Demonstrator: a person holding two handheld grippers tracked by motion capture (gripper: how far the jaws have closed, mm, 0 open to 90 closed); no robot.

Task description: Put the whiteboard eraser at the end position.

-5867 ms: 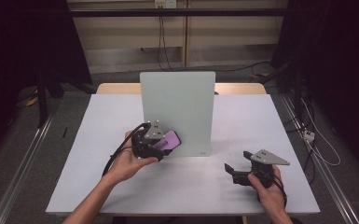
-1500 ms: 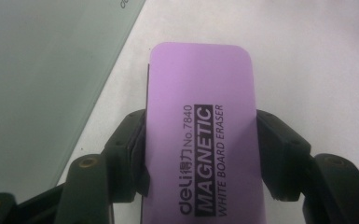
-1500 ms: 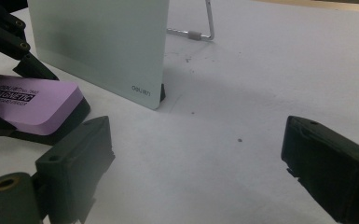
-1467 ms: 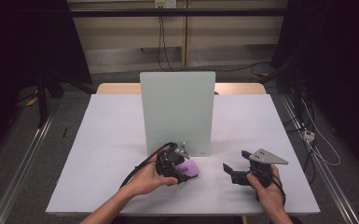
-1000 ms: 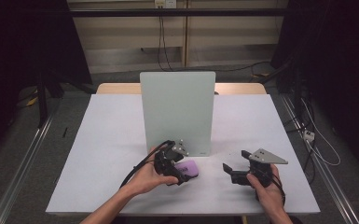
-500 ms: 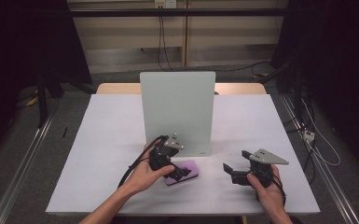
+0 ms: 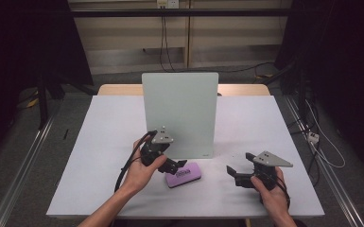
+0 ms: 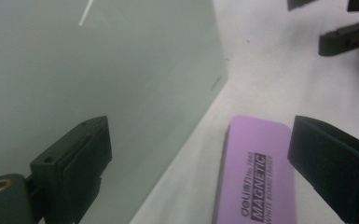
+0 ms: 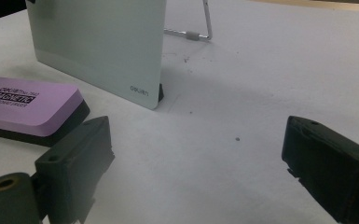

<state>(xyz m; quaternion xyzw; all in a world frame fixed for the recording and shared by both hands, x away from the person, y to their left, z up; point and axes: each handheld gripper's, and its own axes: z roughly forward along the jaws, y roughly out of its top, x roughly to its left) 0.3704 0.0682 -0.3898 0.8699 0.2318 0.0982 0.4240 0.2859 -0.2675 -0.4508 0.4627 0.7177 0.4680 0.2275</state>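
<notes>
A purple eraser [image 7: 184, 174] lies flat on the white tabletop [image 7: 99, 142], just at 6 o'clock of the upright board [image 7: 179, 113]. The left gripper [image 7: 177, 165] hovers at its 9 o'clock edge, jaws spread, released. The right gripper [image 7: 234, 174], at 3 o'clock and apart, is also spread and empty.

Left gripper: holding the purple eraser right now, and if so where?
No. The left gripper is open; the purple eraser lies flat on the table. The right gripper is open too.
</notes>
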